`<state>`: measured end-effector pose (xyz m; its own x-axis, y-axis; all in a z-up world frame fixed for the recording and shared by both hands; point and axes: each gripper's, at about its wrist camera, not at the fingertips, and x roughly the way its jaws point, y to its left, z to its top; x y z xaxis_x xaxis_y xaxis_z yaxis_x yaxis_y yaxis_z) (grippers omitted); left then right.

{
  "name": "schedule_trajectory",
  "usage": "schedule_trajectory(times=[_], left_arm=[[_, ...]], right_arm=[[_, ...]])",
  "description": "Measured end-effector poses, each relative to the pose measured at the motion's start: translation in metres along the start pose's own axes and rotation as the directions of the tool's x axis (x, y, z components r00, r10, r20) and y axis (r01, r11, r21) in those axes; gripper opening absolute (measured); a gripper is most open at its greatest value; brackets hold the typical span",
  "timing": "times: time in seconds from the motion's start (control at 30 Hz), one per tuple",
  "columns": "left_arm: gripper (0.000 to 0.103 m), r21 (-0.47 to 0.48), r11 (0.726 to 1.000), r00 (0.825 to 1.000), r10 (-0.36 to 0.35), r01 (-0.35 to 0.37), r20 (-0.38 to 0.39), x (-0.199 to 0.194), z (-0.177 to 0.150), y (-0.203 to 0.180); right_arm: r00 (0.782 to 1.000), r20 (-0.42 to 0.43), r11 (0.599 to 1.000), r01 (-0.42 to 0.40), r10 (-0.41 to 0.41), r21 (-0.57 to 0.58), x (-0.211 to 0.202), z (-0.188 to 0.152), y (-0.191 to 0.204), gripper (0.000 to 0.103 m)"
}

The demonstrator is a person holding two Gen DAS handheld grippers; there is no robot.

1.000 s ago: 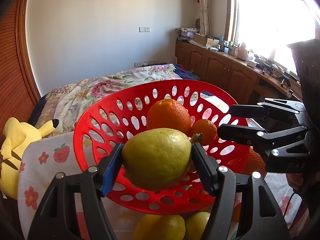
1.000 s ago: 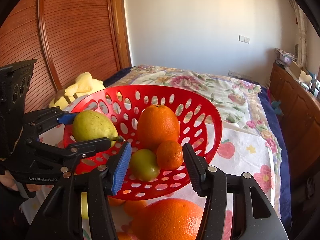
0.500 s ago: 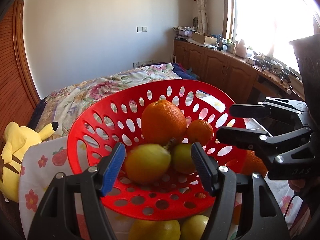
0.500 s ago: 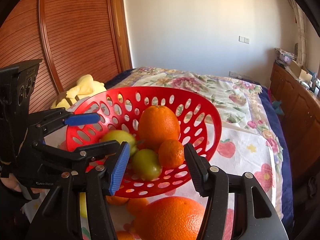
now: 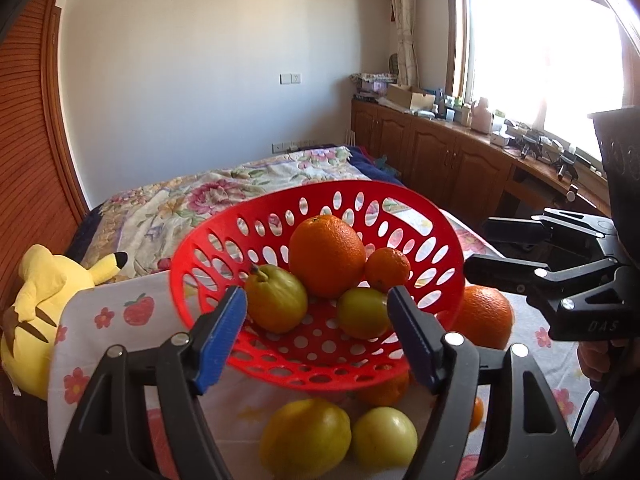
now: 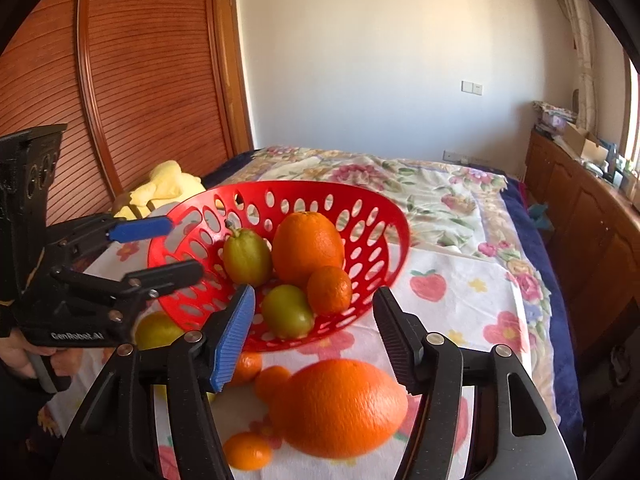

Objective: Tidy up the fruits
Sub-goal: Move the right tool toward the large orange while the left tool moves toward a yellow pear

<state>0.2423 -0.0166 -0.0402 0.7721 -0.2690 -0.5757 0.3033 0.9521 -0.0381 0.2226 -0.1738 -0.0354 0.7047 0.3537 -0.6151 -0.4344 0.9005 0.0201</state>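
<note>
My left gripper [image 5: 316, 328] has released the pear [image 5: 275, 303] into the red basket [image 5: 208, 240]; both grippers, right gripper [image 6: 312, 324] included, now gape empty. More fruit awaits.

Both grippers — left gripper [image 5: 316, 336], right gripper [image 6: 312, 324] — jaws apart

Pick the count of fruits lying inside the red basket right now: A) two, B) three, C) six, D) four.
D: the red basket holds a pear, a large orange, a small orange and a green fruit.
</note>
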Motion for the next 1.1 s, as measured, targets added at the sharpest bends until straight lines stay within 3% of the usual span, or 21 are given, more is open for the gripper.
schedule_trajectory(times=[0.6,0.9,1.1], left_arm=[[0.078,-0.011,0.999,0.998,0.045,-0.045,0.032,-0.062,-0.033,-0.002],[0.079,-0.068,0.997,0.999,0.041,-0.041,-0.013,-0.060,-0.072,0.006],[0.079,-0.082,0.996,0.999,0.040,-0.042,-0.025,-0.049,-0.088,0.008]], right_arm=[[0.998,0.013,0.998,0.057,-0.058,0.031,-0.054,-0.027,0.007,0.076],[0.997,-0.039,0.996,0.070,-0.068,0.059,-0.044,-0.049,0.008,0.077],[0.995,-0.067,0.995,0.075,-0.071,0.061,-0.029,-0.058,0.006,0.084]])
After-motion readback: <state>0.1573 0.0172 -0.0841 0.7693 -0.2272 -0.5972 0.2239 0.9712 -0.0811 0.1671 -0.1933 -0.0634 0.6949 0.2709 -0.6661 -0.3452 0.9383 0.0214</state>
